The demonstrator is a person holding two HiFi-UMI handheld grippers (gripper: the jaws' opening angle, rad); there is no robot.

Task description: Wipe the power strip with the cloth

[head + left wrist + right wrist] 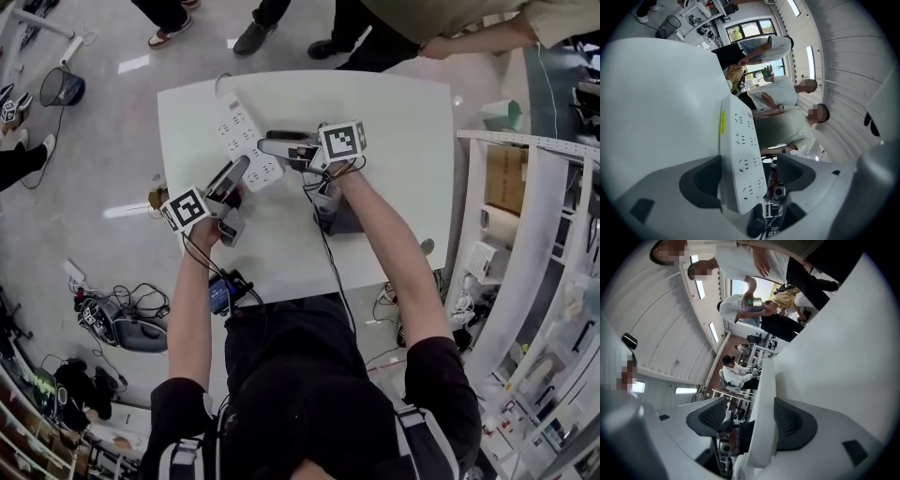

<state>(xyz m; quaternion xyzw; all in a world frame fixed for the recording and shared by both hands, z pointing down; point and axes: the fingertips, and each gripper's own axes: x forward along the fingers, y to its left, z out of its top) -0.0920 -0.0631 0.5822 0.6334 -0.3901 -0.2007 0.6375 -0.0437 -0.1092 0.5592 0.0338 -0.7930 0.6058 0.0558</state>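
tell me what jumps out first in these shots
A white strip sits on a white table. Its near end lies between the fingers of both the left gripper and the right gripper. Bystanders stand along the table's far edge.

Left forearm (192, 300) stretched forward | left gripper (240, 172) at the near end of the power strip (239, 131), jaws apart astride it | right forearm (394, 244) angled inward | right gripper (269, 144) at the strip's right side, jaws apart astride its edge
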